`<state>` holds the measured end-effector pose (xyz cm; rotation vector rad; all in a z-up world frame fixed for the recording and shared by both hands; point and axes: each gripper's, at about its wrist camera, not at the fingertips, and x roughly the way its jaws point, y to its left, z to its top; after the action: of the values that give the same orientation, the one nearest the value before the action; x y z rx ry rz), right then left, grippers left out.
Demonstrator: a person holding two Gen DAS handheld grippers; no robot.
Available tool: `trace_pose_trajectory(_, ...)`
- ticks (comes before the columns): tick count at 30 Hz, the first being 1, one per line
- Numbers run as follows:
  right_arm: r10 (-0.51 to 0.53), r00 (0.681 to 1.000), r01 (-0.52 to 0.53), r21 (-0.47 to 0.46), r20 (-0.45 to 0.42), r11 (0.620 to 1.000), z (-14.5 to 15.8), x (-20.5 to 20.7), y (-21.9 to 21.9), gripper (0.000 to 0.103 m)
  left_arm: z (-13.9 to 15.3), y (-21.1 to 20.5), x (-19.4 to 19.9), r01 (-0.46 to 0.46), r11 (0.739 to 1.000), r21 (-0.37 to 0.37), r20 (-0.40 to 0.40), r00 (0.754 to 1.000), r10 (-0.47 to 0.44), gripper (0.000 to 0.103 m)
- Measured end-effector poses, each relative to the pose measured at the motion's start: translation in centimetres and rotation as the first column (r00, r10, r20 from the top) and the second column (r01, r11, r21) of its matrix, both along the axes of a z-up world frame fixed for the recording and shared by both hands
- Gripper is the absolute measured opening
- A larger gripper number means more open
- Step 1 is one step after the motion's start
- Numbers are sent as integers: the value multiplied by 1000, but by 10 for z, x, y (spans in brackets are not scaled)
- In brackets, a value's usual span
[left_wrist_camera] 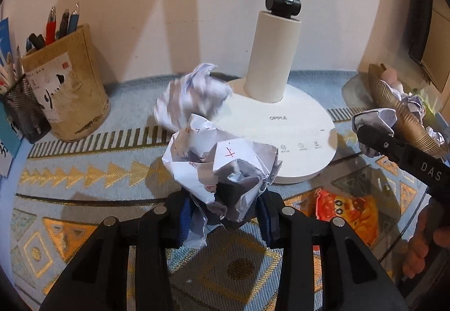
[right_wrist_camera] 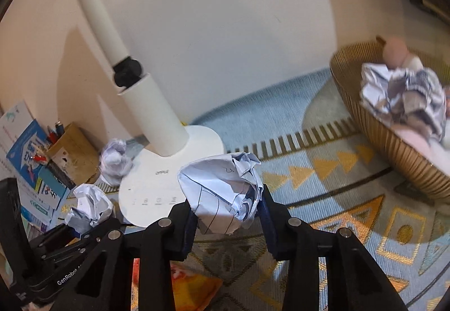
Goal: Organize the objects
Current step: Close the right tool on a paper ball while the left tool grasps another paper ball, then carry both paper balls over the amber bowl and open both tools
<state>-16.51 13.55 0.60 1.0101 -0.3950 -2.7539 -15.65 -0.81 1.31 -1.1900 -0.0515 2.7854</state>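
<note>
Crumpled white paper ball point(left_wrist_camera: 222, 170) sits clamped in the left gripper point(left_wrist_camera: 225, 212) jaws; the right gripper point(right_wrist_camera: 227, 215) grips another crumpled paper wad point(right_wrist_camera: 225, 193), ribbed golden basket point(right_wrist_camera: 393, 148) at 2 o'clock.

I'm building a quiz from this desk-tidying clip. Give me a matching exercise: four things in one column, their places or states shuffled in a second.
Things:
1. paper ball with red marks
2. paper ball with blue lines
3. loose paper ball
4. pens

Places:
A. standing in the tan pen holder
B. lying beside the lamp base
C. clamped in the left gripper
D. clamped in the right gripper

Pairs: 1-C, 2-D, 3-B, 4-A
</note>
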Motion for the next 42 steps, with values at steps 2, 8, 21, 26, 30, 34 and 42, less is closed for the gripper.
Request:
trace_pose_trajectory(2,4,1000,-4,2,-28,1000,3,4,0,39,2,0,1,-5,1000,-2,-10,1000,5,36)
trace_pose_trajectory(8,25,992,-28,-18,-120,999,12,19,3,39,2,5,-2,-18,1000,4,-47,999,18,36)
trace_pose_trajectory(21,74,958,-79,-10,-279,997,28,44,-3,39,29,7,39,27,999,20,-279,960,-20,37)
trace_pose_trajectory(26,59,947,-69,-20,-317,997,30,52,-1,40,39,8,59,13,1000,5,-382,924,-10,38)
trace_pose_trajectory(30,-3,947,-26,-85,-321,996,30,54,16,40,41,10,55,-5,1000,-13,-373,928,0,38)
trace_pose_trajectory(34,-81,947,40,-137,-312,990,49,49,49,40,54,30,37,19,999,-35,-350,936,-30,38)
trace_pose_trajectory(42,-139,960,112,-119,-245,987,102,32,154,41,110,140,-21,231,973,25,-383,901,-204,40)
